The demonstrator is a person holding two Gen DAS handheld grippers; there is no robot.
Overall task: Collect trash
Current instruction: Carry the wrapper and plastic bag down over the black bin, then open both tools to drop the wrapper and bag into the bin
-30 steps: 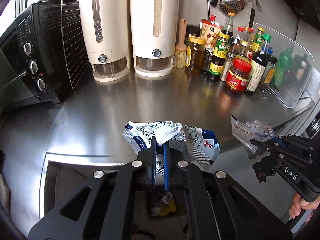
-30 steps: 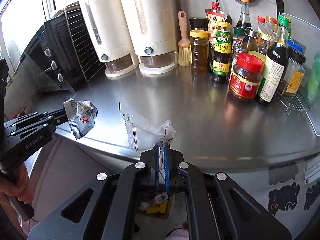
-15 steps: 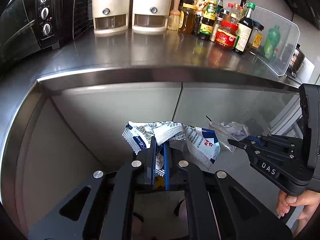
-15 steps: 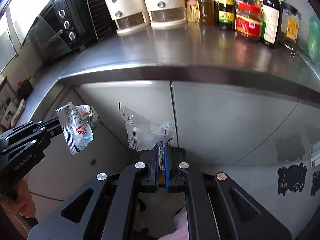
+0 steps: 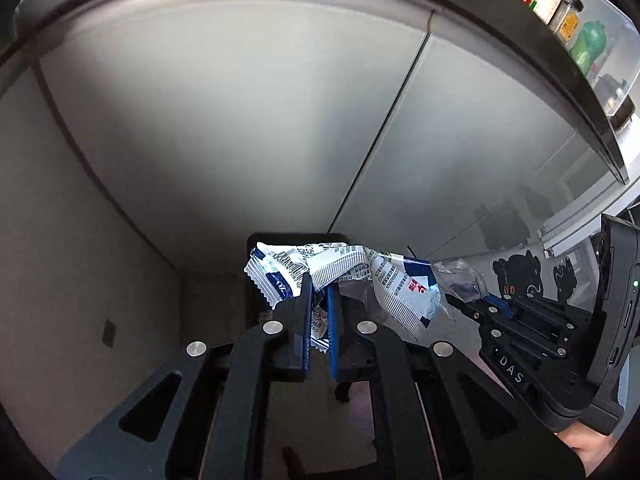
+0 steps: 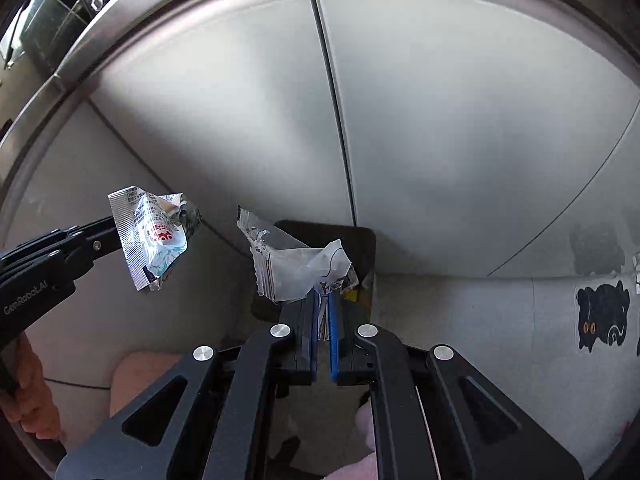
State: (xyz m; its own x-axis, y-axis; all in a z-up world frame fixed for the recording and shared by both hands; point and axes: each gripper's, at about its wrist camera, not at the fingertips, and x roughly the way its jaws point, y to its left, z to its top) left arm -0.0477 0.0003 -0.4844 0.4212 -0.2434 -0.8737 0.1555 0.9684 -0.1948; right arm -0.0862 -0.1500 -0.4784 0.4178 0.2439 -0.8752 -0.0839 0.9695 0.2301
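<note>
We held the left gripper (image 5: 319, 300) with its fingers clenched on a crumpled blue-and-white wrapper (image 5: 360, 276) at the lower centre of the left wrist frame, in front of the grey cabinet doors (image 5: 240, 120). Our right gripper (image 6: 323, 312) had its fingers clamped on a clear plastic wrapper (image 6: 288, 268) at the lower centre of its frame, over a dark bin (image 6: 360, 248). The bench (image 5: 520, 52) edge curved along the top.
</note>
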